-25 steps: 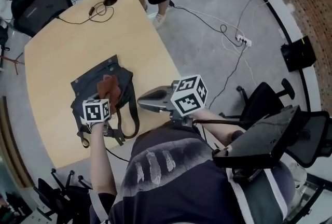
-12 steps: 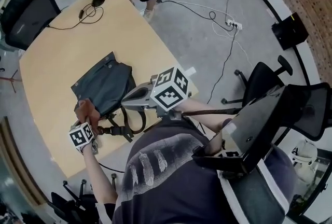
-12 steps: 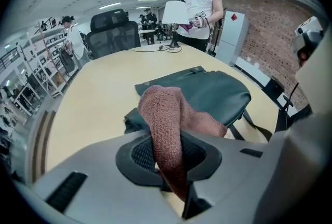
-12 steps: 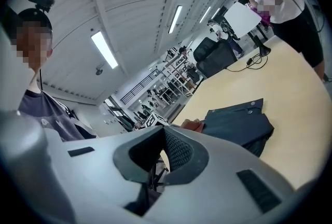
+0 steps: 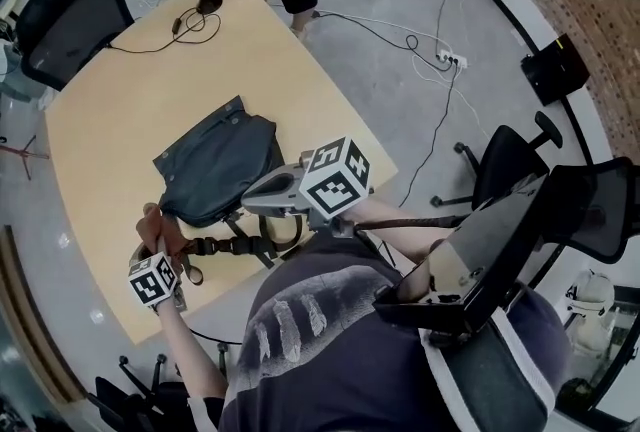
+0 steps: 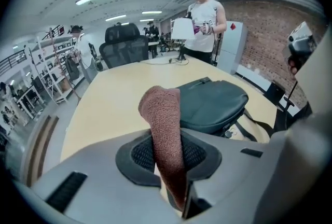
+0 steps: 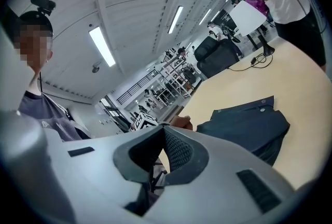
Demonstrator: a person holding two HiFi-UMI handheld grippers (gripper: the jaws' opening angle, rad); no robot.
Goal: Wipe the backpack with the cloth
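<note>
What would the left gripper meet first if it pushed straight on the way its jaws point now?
Probably the backpack: the left gripper, jaws shut on the cloth, points at its near end, just right of the cloth's tip. Depth is unclear, so it might graze the bare table first.

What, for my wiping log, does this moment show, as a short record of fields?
left gripper: shut on the brown cloth
right gripper: shut, empty, by the backpack's near edge
backpack: dark, lying flat on the wooden table, straps toward the person
cloth position: beside the backpack's near-left corner, not on its top
wiping contact: none visible
</note>
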